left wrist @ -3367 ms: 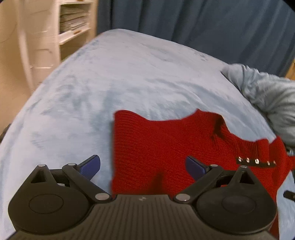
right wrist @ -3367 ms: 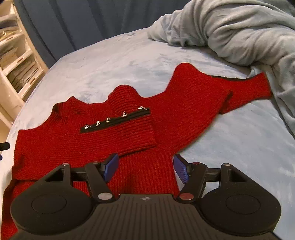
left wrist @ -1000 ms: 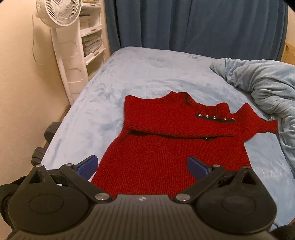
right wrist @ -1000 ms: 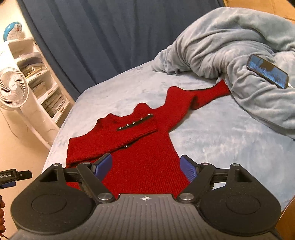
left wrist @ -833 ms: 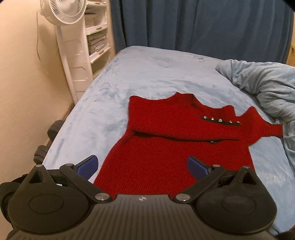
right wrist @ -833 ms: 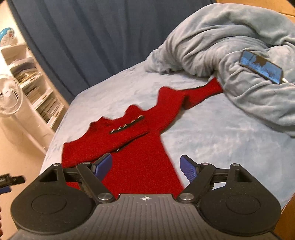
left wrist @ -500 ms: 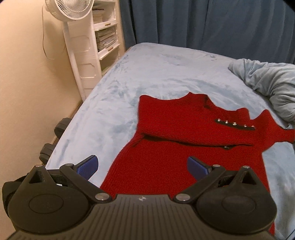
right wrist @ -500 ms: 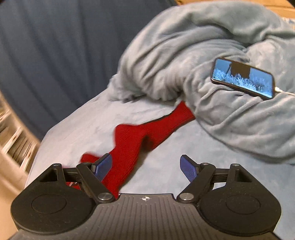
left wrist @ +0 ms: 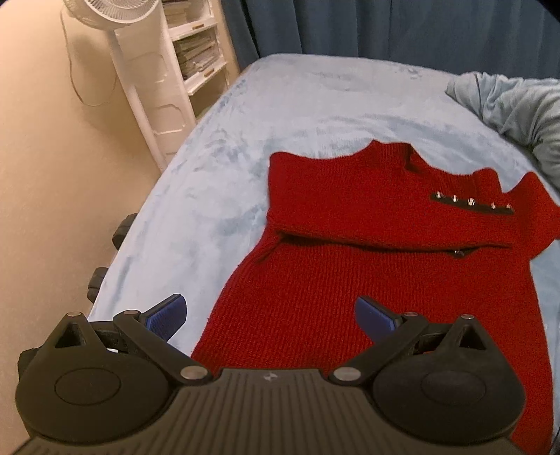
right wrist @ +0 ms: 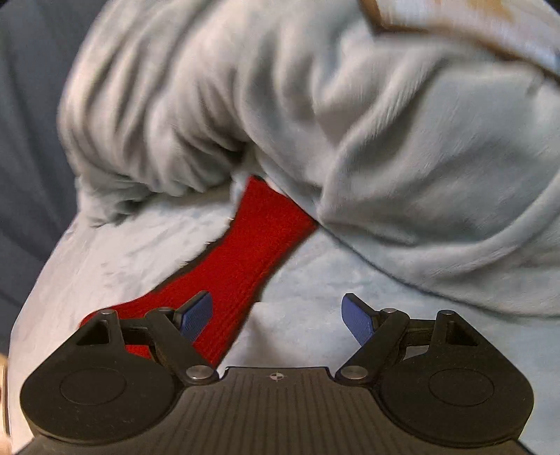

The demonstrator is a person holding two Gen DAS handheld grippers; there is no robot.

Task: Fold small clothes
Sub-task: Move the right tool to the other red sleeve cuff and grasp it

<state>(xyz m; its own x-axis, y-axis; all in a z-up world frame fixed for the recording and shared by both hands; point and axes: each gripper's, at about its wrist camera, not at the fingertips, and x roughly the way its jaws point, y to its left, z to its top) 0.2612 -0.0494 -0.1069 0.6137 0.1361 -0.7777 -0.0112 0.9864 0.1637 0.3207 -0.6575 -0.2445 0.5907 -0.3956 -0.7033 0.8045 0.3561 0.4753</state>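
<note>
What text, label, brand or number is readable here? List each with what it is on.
None can be read.
Small mark on the left tool's black body: a symbol, not letters.
Same mark on the right tool.
Stacked items on the white shelf: too blurred to read.
Red sweater: no label shows.

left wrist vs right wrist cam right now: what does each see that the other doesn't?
Left wrist only: the red knit sweater's body, one sleeve folded across with a dark strip of silver studs, the white standing fan, white shelving, and the open left gripper.

Right wrist only: the unfolded red sleeve running under the bunched blanket, and the open right gripper.

Both: pale blue bedcover, rumpled grey-blue blanket, dark blue curtain.
</note>
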